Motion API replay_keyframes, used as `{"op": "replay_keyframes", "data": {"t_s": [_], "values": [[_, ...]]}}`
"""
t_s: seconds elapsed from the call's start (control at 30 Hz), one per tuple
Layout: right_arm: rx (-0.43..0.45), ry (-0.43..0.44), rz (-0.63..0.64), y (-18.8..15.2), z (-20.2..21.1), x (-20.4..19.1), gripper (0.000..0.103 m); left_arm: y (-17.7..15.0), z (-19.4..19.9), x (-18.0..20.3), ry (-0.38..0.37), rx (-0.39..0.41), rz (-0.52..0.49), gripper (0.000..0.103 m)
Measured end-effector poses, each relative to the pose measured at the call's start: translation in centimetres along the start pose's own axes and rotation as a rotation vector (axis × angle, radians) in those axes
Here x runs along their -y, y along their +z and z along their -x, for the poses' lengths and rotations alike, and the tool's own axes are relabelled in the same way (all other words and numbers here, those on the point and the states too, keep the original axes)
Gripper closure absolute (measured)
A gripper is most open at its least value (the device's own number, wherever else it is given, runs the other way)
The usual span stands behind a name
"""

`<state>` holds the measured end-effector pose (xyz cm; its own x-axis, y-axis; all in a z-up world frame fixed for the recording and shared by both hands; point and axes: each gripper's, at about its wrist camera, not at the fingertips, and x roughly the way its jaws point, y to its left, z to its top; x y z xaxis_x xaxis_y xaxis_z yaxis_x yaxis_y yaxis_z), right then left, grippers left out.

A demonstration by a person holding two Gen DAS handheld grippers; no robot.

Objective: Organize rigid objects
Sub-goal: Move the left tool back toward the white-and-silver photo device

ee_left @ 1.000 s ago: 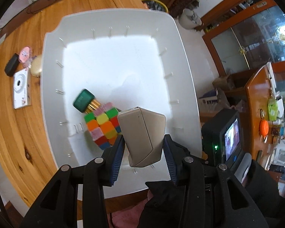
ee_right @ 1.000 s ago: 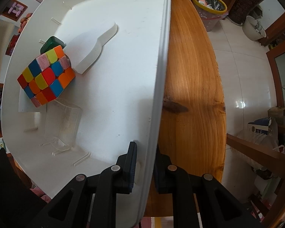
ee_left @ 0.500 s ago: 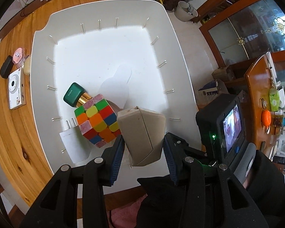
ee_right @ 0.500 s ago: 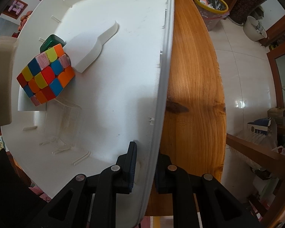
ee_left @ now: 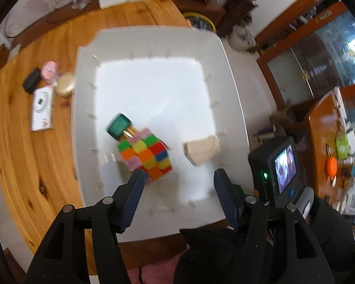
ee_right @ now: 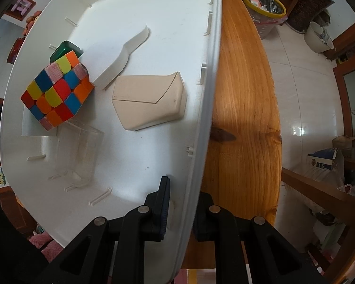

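A white tray [ee_left: 227, 71] [ee_right: 153, 4] rests on the wooden table. Inside lie a beige case [ee_left: 202, 150] [ee_right: 149, 101], a multicoloured puzzle cube [ee_left: 145, 157] [ee_right: 55, 93], a green-capped object [ee_left: 118, 126] [ee_right: 65, 49] and a clear plastic box [ee_right: 77, 151]. My left gripper [ee_left: 178, 182] hovers above the tray, its jaws opening, with nothing between them; the beige case lies beyond its right finger. My right gripper [ee_right: 181, 209] is shut on the tray's rim [ee_right: 194, 177].
On the table [ee_left: 30, 156] left of the tray lie a white camera [ee_left: 42, 110], a black item [ee_left: 31, 83], a pink round item [ee_left: 50, 69] and a cream compact [ee_left: 65, 88]. A loose white divider [ee_right: 124, 56] lies in the tray. Floor, bins and cabinets stand beyond the table.
My left gripper let go of the beige case, which now lies on the tray floor, and its jaws spread while it rose. The right gripper has not moved on the rim.
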<state>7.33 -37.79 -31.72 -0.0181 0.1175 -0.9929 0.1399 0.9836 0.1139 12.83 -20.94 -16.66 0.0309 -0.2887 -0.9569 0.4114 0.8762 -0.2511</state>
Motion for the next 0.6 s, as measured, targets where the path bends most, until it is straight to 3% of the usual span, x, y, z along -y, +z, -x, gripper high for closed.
{"op": "replay_keyframes", "data": {"t_s": [0.33,0.6], "values": [[0.010,0.003,-0.011,-0.1,0.4,0.2,0.086,0.5,4.9,-4.3,0.120,0.216,0.090,0.038],[0.014,0.001,-0.019,-0.2,0.5,0.3,0.086,0.8,7.0,-8.8,0.217,0.275,0.160,0.038]]}}
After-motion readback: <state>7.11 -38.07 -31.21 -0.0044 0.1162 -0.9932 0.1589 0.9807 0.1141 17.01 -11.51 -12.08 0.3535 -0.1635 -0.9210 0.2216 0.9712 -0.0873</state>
